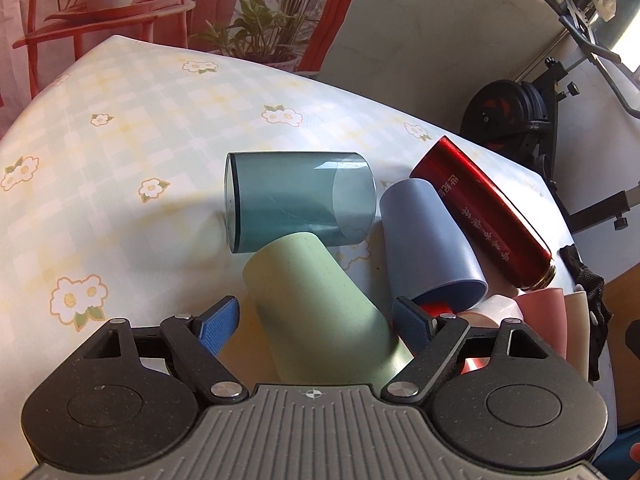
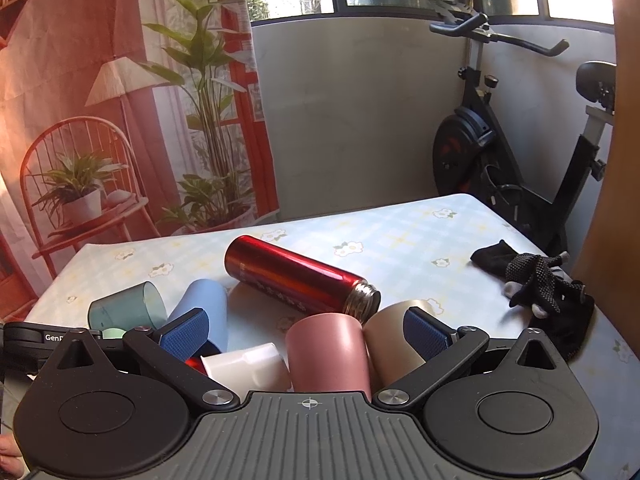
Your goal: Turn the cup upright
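Green cup (image 1: pixel 320 312) lay on its side, framed between the wide-open, empty left gripper (image 1: pixel 318 324); right gripper (image 2: pixel 308 334) spread too, nothing held. Mid-body squeeze judged best, clear of teal cup (image 1: pixel 296 204).

Clustered fallen cups (image 1: pixel 320 304) beside bare tablecloth (image 1: pixel 120 128).

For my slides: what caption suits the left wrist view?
Open left gripper straddling a green cup lying among toppled cups.

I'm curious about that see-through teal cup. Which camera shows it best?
The left wrist view: the teal cup lies on its side, whole and central. The right wrist view catches it small at the left, partly hidden behind a hand-held gripper.
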A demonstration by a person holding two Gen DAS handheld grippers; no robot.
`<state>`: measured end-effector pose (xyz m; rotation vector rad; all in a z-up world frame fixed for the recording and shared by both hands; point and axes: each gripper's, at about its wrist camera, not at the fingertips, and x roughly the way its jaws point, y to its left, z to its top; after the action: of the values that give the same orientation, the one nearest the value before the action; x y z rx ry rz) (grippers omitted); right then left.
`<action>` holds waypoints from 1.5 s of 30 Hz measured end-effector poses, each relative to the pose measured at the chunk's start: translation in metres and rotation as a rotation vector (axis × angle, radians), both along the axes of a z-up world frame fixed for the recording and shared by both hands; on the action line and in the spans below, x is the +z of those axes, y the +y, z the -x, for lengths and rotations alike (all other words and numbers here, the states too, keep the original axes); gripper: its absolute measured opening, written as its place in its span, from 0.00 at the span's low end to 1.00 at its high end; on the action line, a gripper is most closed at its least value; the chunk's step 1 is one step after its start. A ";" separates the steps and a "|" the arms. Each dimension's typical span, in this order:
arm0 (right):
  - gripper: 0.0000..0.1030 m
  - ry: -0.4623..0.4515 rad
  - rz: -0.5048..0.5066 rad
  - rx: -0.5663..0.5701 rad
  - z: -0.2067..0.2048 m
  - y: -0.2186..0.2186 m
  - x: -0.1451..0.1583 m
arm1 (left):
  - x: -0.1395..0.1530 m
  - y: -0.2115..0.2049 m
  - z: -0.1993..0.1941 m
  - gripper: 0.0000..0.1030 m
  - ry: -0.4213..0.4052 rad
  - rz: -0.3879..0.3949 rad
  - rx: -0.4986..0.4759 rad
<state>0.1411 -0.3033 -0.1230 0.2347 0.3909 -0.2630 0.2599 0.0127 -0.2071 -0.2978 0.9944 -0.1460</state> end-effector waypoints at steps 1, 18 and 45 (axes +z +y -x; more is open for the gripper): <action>1.00 -0.001 -0.001 -0.001 0.000 0.000 0.000 | 0.000 0.001 0.001 0.74 -0.003 0.013 -0.007; 1.00 -0.036 0.013 0.029 0.020 0.017 0.011 | -0.006 0.015 0.031 0.72 0.019 0.025 -0.040; 1.00 -0.041 0.029 0.055 0.056 0.032 0.005 | -0.012 0.012 0.122 0.70 0.045 0.033 0.013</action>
<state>0.0851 -0.2711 -0.1179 0.2006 0.3524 -0.2098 0.1383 0.0250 -0.2194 -0.3386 1.0354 -0.1445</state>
